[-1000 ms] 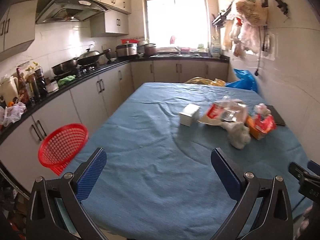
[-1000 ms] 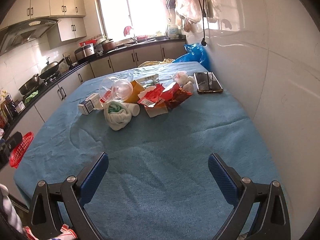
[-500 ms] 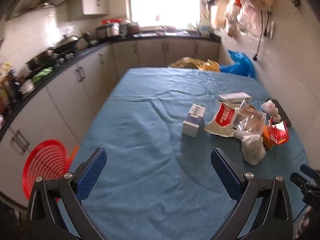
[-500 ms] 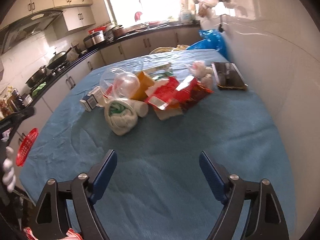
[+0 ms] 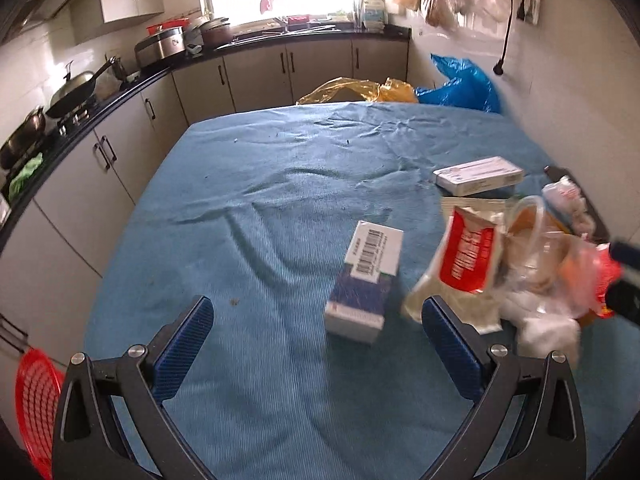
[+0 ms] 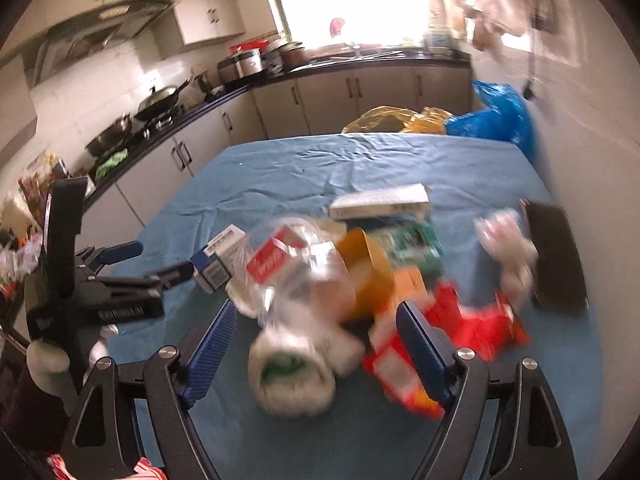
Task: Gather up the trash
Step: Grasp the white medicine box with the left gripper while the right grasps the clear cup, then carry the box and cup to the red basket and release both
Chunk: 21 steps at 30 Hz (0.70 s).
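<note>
Both grippers, left [image 5: 316, 312] and right [image 6: 316, 320], with fingers wide, holding nothing. Risk: knocking the barcode box [image 5: 366, 280] or scattering the loose wrappers [image 6: 460, 328] across the table [image 5: 280, 200].

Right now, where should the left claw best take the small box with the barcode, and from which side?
Grip the barcode box across its two long side faces, coming from its near short end. It lies flat, apart from the trash pile, lengthwise ahead of the open left claw.
</note>
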Available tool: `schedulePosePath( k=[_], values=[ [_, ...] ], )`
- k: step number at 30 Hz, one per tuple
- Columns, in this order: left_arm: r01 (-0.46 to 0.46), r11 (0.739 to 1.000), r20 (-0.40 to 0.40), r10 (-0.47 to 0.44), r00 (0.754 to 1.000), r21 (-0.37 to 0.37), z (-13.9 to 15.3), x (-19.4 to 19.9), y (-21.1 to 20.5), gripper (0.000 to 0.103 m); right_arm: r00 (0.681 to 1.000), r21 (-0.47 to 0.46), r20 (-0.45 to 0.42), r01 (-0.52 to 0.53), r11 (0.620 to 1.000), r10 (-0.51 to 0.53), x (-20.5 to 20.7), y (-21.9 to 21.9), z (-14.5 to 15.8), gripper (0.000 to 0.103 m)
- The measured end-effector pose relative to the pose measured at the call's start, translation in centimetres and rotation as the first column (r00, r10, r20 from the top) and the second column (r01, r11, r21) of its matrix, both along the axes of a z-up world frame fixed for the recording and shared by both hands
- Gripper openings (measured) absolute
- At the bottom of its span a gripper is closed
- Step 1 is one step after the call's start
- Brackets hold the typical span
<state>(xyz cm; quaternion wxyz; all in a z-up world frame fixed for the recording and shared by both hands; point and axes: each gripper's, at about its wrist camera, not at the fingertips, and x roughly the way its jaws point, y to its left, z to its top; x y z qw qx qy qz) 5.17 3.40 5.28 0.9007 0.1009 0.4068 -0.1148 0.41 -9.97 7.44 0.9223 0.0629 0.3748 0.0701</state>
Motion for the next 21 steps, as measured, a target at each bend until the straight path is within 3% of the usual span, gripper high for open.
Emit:
schedulePosePath(
  k=[5, 10, 13, 14, 15, 17, 19, 20, 21],
  values=[
    [0.016, 0.999, -0.003, -0.016, 1.000, 0.045, -1.6, 1.9, -1.1, 0.103, 0.999, -0.027, -0.033, -0.033, 0.999, 0.032, 3.6, 0.3, -0.8, 0.086],
    [0.013, 1.000, -0.060, -0.013, 0.998, -0.003, -3.0, 3.3, -1.1, 0.099, 0.997, -0.023, -0.062, -0.048, 0.999, 0.046, 5.1, 0.5, -2.3, 0.088],
    [0.009, 0.999, -0.107, -0.013, 0.994, -0.038, -3.5, 3.2, -0.8, 0.061, 0.997, -0.055, -0.063, -0.054, 0.997, 0.050, 5.4, 0.9, -2.6, 0.089],
    [0.004, 0.999, -0.132, -0.011, 0.991, -0.051, -3.7, 3.1, -0.7, 0.038, 0.997, -0.061, -0.064, -0.056, 0.997, 0.052, 5.3, 1.0, -2.6, 0.089],
    [-0.003, 0.998, -0.150, -0.006, 0.989, -0.059, -3.9, 3.0, -0.5, 0.033, 0.997, -0.072, -0.064, -0.054, 0.996, 0.049, 5.3, 1.2, -2.7, 0.088],
    [-0.027, 0.997, -0.145, 0.017, 0.989, -0.070, -3.8, 2.5, -0.1, 0.033, 0.998, -0.085, -0.059, -0.041, 0.996, 0.037, 5.1, 1.2, -2.7, 0.081],
    [-0.040, 0.996, -0.145, 0.028, 0.989, -0.078, -3.5, 1.7, 0.3, 0.033, 0.998, -0.090, -0.063, -0.033, 0.995, 0.027, 4.8, 1.1, -2.6, 0.054],
    [-0.046, 0.995, -0.144, 0.034, 0.989, -0.084, -3.3, 1.3, 0.5, 0.033, 0.998, -0.086, -0.065, -0.029, 0.996, 0.024, 4.7, 0.9, -2.6, 0.046],
    [-0.050, 0.995, -0.142, 0.037, 0.989, -0.092, -3.1, 0.8, 0.8, 0.033, 0.997, -0.075, -0.071, -0.030, 0.997, 0.025, 4.7, 0.6, -2.6, 0.028]
  ],
)
